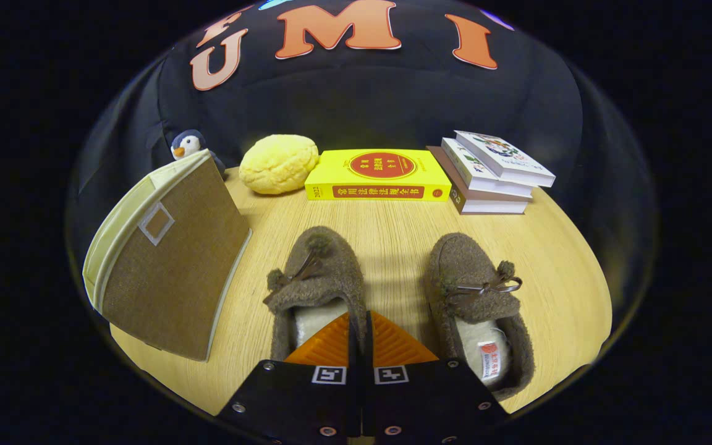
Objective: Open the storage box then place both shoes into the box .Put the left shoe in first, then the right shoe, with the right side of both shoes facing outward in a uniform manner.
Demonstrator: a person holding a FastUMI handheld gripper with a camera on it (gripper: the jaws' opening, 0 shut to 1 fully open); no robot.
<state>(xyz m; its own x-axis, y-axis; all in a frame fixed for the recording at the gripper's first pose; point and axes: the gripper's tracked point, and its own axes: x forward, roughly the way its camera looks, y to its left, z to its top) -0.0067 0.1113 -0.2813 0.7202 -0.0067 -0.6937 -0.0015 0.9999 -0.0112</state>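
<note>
2 fuzzy brown slippers, left slipper [316, 278] and right slipper [476, 296], sit toes-away just ahead of your gripper [360, 330], fingers pressed together and empty, while the storage box [167, 259] left of them waits lid-closed, so open it first.

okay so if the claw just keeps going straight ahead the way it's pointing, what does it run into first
The claw, fingers shut together, points along the bare table between the two slippers, close to the left one. Straight on, it would probably reach the yellow book first, though it might brush that slipper; depth is unclear.
</note>
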